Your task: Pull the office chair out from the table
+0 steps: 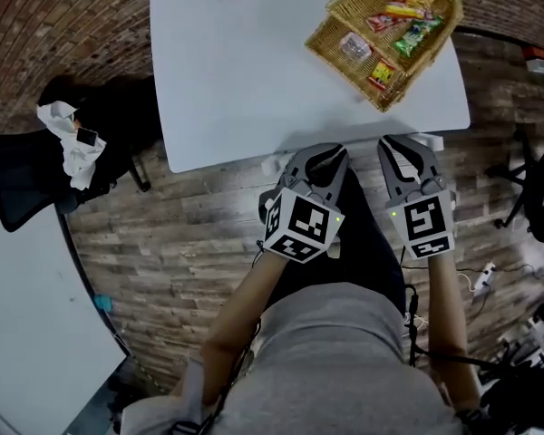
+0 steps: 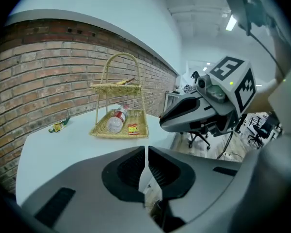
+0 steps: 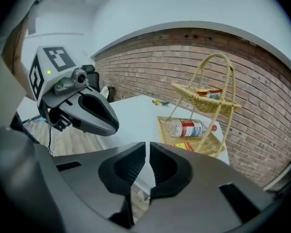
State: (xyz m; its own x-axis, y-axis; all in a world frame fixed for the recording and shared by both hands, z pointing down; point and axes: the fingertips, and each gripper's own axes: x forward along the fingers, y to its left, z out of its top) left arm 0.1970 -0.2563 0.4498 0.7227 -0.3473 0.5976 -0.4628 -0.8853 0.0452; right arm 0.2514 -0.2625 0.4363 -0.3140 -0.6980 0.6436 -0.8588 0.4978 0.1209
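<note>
We are looking along our left gripper [image 2: 146,154], whose dark fingers [image 2: 126,171] are meeting pad to pad, with the white table [image 2: 63,149] stretching beyond them. Further along it a two-tier wicker basket [image 2: 117,88] is standing upright near the brick wall [image 2: 34,81]. A plastic bottle [image 2: 117,120] is lying in its lower tray beside a small red packet [image 2: 132,128]. A green-yellow wrapper [image 2: 58,126] is lying well apart at the left. Our right gripper [image 2: 166,121] is hovering at the right, its marker cube [image 2: 231,79] facing us.
</note>
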